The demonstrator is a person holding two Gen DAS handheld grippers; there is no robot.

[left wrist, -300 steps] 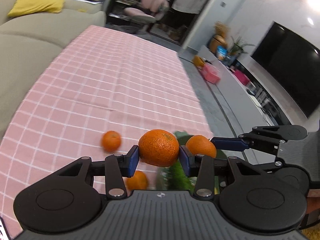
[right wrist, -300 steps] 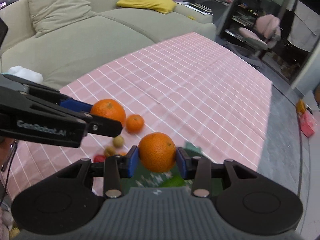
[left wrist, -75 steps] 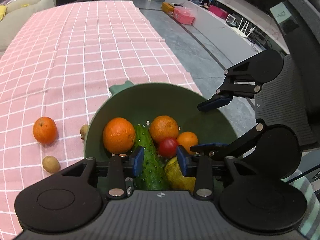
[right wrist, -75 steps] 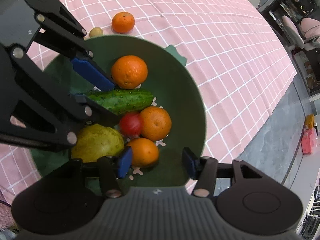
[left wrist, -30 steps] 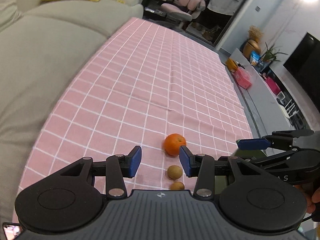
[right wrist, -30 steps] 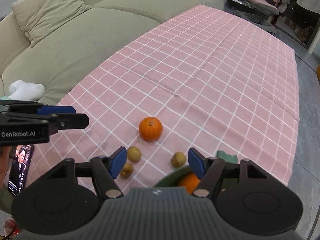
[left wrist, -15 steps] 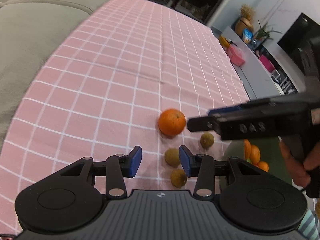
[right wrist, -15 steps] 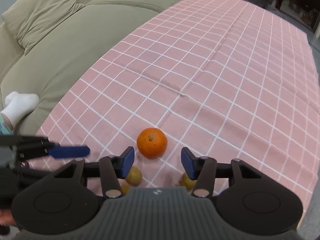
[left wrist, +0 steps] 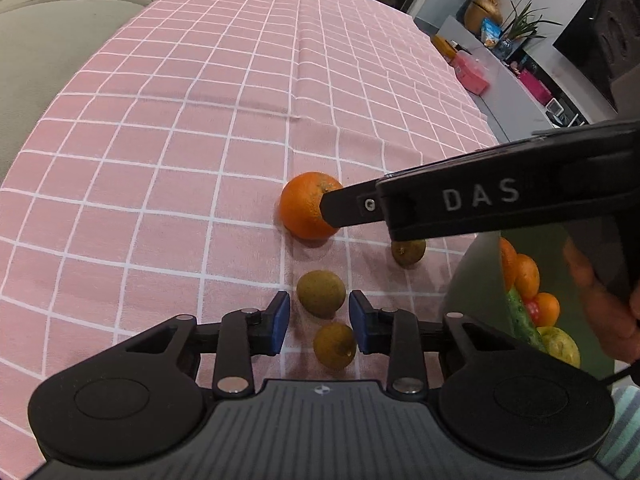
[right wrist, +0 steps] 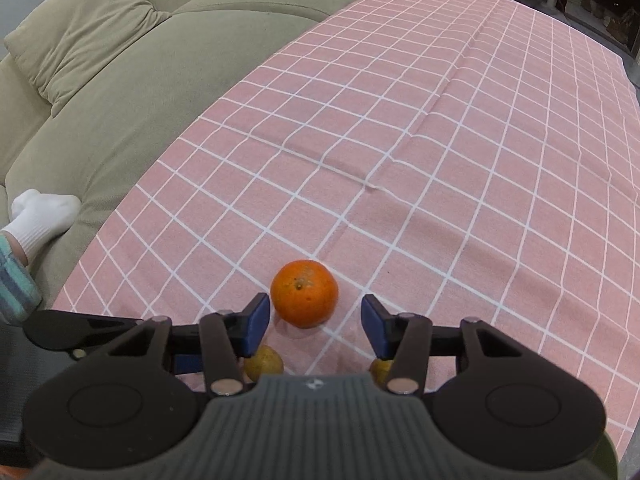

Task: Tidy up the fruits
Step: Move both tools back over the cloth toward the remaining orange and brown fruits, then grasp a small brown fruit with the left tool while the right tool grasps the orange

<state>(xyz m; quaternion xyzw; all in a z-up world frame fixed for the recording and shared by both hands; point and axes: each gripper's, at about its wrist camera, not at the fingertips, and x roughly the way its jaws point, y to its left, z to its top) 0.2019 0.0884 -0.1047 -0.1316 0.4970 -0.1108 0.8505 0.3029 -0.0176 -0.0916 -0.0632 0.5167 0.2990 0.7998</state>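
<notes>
Bowl (left wrist: 476, 276) holds oranges and cucumber; left gripper (left wrist: 319, 317) closing around a brown fruit (left wrist: 321, 293), right gripper (right wrist: 316, 317) spread, straddling the orange (right wrist: 304, 293).

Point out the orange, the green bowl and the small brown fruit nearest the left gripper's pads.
orange (right wrist: 304, 293), right wrist view, middle of its peel.
green bowl (left wrist: 476, 280), left wrist view, outer wall.
small brown fruit (left wrist: 321, 294), left wrist view, its top face.

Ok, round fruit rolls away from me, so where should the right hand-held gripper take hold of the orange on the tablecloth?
Grip the orange across its widest middle, coming down from above with one pad on each side. It sits free on the pink tablecloth, clear of the small brown fruits.
</notes>
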